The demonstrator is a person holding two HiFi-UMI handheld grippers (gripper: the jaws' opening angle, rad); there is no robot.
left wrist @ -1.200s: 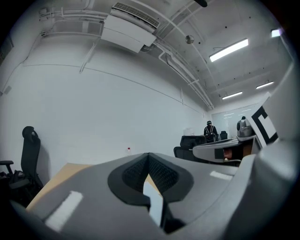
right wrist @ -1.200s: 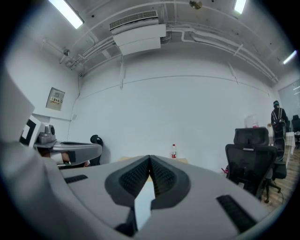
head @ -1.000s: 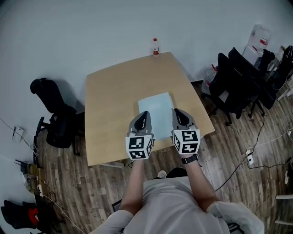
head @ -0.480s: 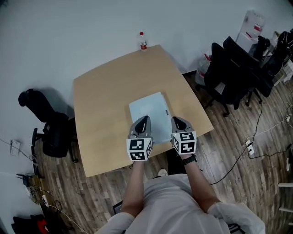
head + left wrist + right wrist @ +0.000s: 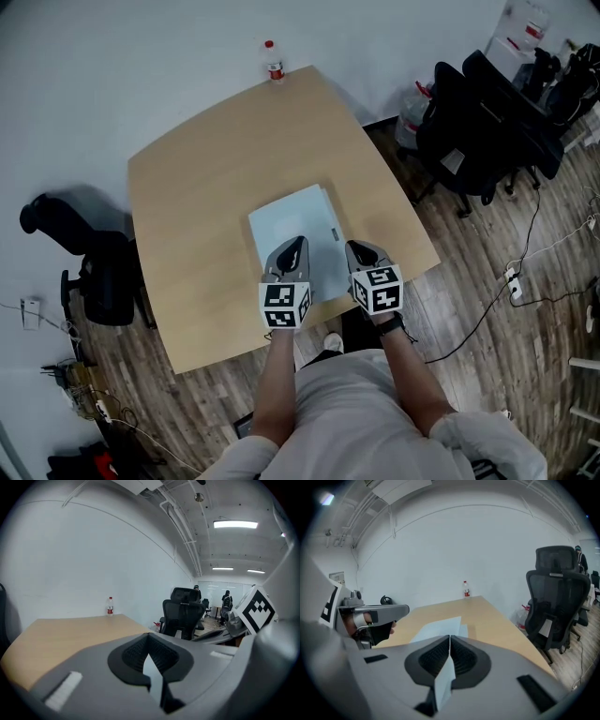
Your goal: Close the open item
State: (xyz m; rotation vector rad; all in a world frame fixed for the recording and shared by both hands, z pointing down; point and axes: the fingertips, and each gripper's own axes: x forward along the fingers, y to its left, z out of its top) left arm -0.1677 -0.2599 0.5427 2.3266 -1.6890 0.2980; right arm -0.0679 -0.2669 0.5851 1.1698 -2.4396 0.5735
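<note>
Holding both grippers side by side over the near part of the tabletop (image 5: 187,234), you have the left gripper (image 5: 297,242) and right gripper (image 5: 354,246) just above the item's (image 5: 286,220) near edge. The item is pale blue, thin and flat, and lies roughly mid-tabletop, a bit toward your side. A second layer peeks out along its right edge, but I can't tell which part is the cover, or how far open it is.

Left fingers (image 5: 133,654) are pressed together w/ nothing between them. Right fingers (image 5: 464,657) are the same: shut tight and empty.

Risks from here, as I judge them:
- With the fingers shut you can't pinch a cover. If you go in like this you'll only push, and a flat, light item on a smooth tabletop will prob. slide instead of folding.
- Push from your side and it skids toward the far edge. Push sideways and it heads for the right edge, which is nearer.
- A thin edge is hard to get under. A steep approach could jam a tip into the wood or crease the cover.
- The grippers sit close together, so watch they don't knock each other, esp. the marker cubes.
- If one side lifts w/o the other pinning, the whole item lifts or spins.

The bottle (image 5: 273,60) stands well apart at the far corner, so it's no worry.
</note>
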